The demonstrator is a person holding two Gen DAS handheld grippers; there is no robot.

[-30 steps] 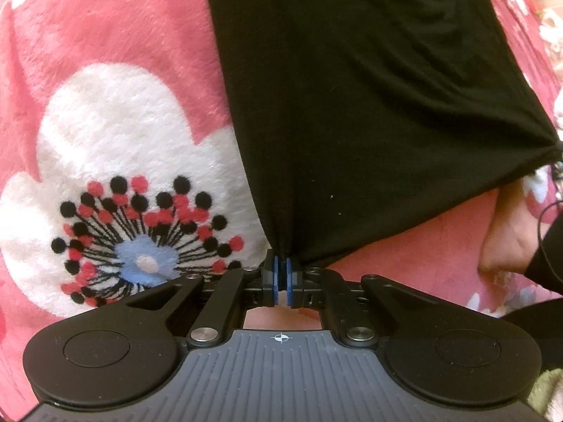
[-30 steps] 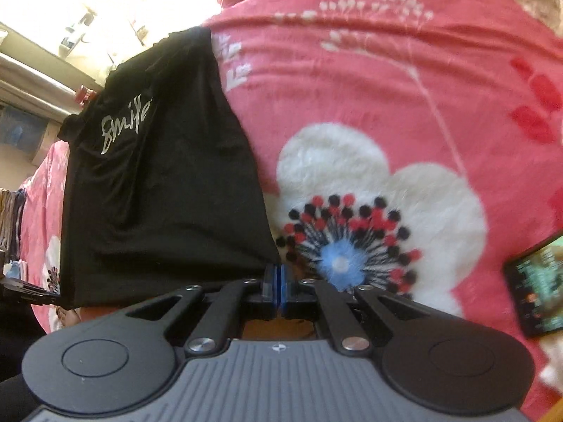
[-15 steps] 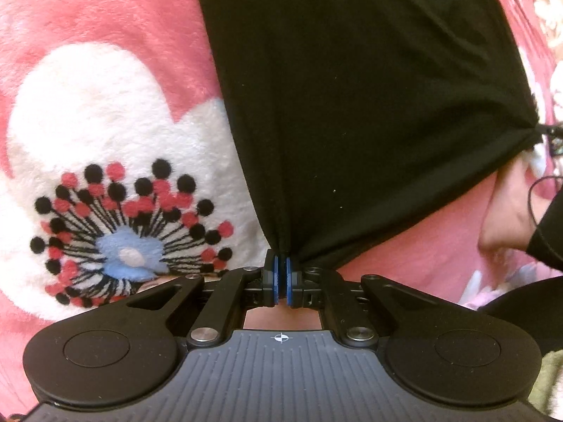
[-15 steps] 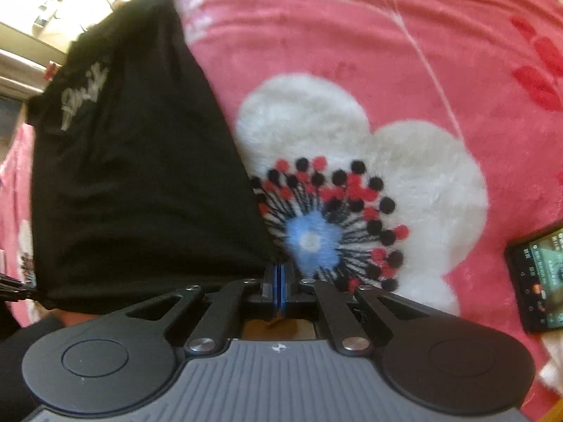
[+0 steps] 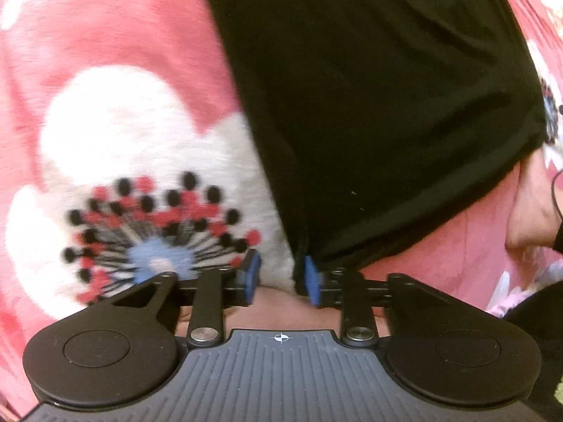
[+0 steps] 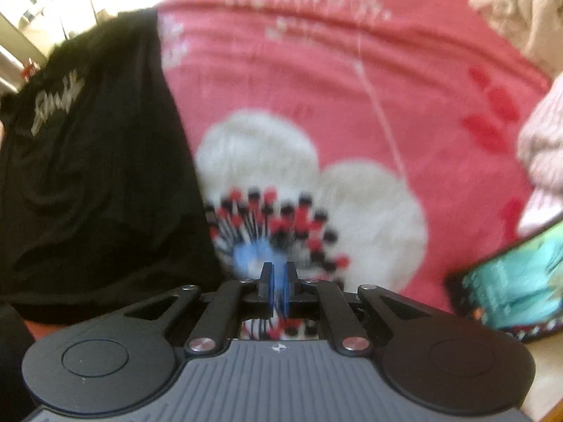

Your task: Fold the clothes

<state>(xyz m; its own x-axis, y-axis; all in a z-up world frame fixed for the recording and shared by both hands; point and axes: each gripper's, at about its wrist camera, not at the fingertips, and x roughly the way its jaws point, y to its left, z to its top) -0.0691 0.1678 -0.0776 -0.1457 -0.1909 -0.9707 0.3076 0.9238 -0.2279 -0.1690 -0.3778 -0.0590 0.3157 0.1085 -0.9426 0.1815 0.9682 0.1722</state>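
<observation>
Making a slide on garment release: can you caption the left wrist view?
Left tongs open beside the hem corner of a black T-shirt lying on a pink floral blanket.

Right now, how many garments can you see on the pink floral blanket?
1: a black T-shirt with silver lettering, lying flat on the blanket, its hem corner beside the open left gripper. Others may lie outside both views.
</observation>
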